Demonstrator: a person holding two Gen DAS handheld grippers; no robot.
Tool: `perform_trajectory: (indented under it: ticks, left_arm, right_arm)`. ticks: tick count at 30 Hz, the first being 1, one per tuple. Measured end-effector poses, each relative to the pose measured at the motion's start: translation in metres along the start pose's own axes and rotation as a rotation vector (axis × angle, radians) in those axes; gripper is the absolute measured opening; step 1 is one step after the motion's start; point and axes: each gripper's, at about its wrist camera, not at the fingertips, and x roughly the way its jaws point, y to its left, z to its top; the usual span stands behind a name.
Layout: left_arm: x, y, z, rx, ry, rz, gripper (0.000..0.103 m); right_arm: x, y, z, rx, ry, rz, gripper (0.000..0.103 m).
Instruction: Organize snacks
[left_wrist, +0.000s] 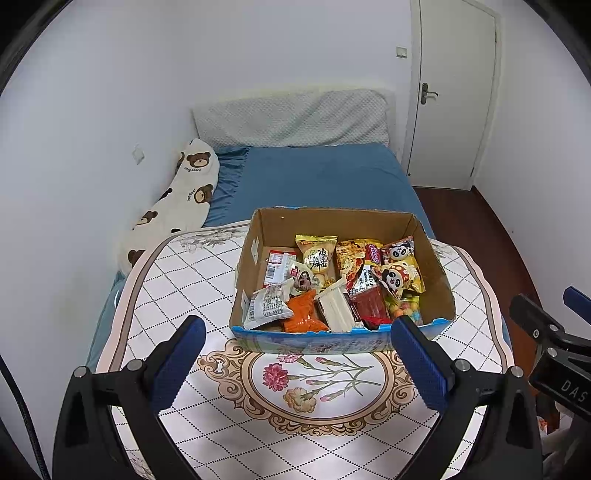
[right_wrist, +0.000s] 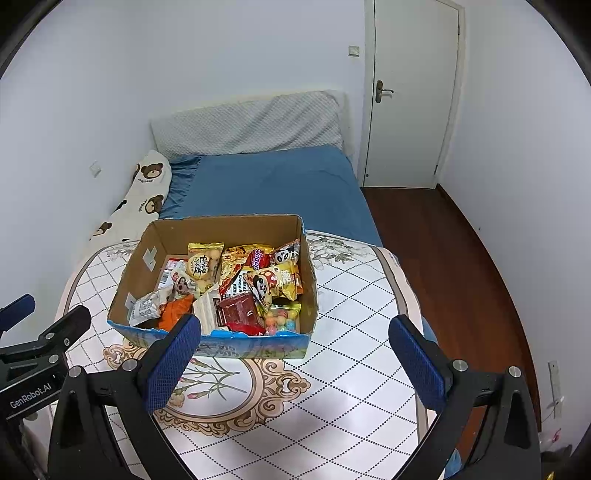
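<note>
Many snack packets (left_wrist: 334, 284) fill the cardboard box (left_wrist: 332, 221), bed (left_wrist: 317, 177) behind.

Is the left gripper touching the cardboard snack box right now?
Cannot tell. In the left wrist view the left gripper is open, and its right fingertip overlaps the cardboard box's front edge; neither view shows contact or a gap.

A home bedroom: a bed (left_wrist: 325, 177) with blue sheet and quilted headboard (left_wrist: 291, 118) stands against white walls, a bear-print pillow (left_wrist: 184, 192) along its left edge, beside a closed white door (left_wrist: 454, 92) and dark wood floor (right_wrist: 450, 258).
</note>
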Motion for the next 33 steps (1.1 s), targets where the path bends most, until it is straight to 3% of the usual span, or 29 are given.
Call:
perform_trajectory:
  ticks: [33]
  left_arm:
    - [-0.0006,0.0017,-0.0024,-0.002,0.008,0.000,0.103]
  right_arm:
    - [-0.0014,0.0014,-0.0071,0.011,0.016,0.000,0.103]
